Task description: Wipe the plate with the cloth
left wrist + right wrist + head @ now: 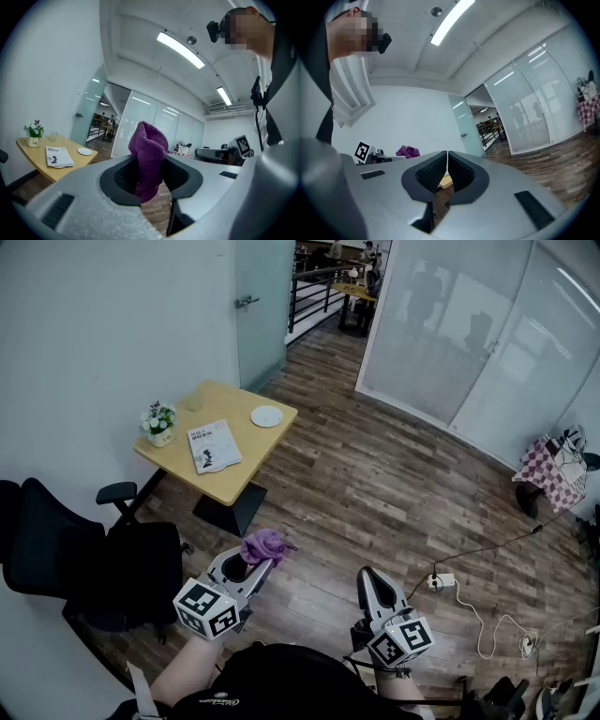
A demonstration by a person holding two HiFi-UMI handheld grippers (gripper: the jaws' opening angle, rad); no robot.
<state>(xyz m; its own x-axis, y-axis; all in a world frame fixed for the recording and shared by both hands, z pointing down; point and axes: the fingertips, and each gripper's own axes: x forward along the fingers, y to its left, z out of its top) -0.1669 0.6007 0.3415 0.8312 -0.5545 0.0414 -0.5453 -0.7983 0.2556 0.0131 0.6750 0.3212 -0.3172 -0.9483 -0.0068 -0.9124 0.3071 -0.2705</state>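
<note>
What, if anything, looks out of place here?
Nothing looks spilled or broken. The one loose item is a white power strip with its white cable trailing across the wooden floor. The purple knitted cloth sits bunched in the left claw, away from the small white plate.

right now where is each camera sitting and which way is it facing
Head view: on the person's head, steeply down at floor and table; left gripper, right gripper and forearms show.
Left gripper view: on the left gripper, along its jaws, tilted up; jaws shut on the purple cloth; torso at right.
Right gripper view: on the right gripper, tilted up at the ceiling; jaws together, empty; torso at left.
Shared: all three show the cloth; head and left gripper views share the plate.
</note>
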